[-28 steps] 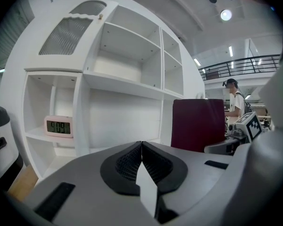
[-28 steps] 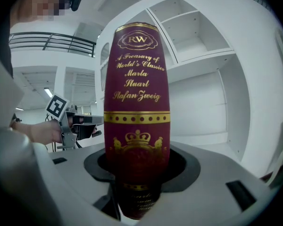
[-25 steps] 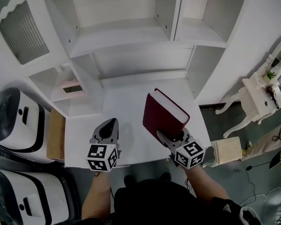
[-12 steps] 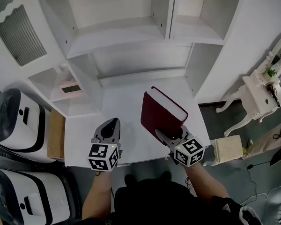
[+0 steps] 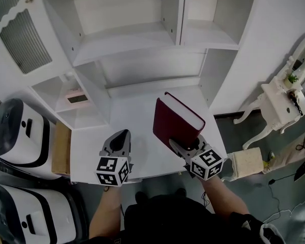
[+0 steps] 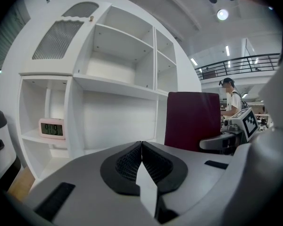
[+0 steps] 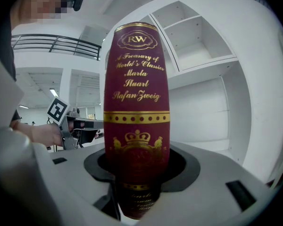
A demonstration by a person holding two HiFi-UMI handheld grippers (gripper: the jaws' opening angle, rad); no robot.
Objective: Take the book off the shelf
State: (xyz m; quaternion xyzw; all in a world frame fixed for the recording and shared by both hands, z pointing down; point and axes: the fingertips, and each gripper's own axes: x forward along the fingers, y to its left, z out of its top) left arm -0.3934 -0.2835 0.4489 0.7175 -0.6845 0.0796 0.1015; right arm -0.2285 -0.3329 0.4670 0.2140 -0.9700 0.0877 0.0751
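Observation:
A thick dark red book [image 5: 176,124] with gold lettering on its spine [image 7: 137,112] stands upright in my right gripper [image 5: 185,147], whose jaws are shut on its lower end. It hangs over the white desk top [image 5: 137,117], in front of the white shelf unit [image 5: 137,39]. The same book [image 6: 192,120] shows at the right of the left gripper view. My left gripper [image 5: 120,138] hovers over the desk's front left part, jaws shut with nothing between them [image 6: 141,147].
A small pink clock [image 5: 77,95] sits in a side cubby at the left, and the clock [image 6: 52,127] also shows in the left gripper view. White and black machines [image 5: 15,136] stand at the far left. A white ornate table [image 5: 279,103] is on the right.
The book and right gripper have barely shifted, a touch leftward in the view. The left gripper has stayed in place.

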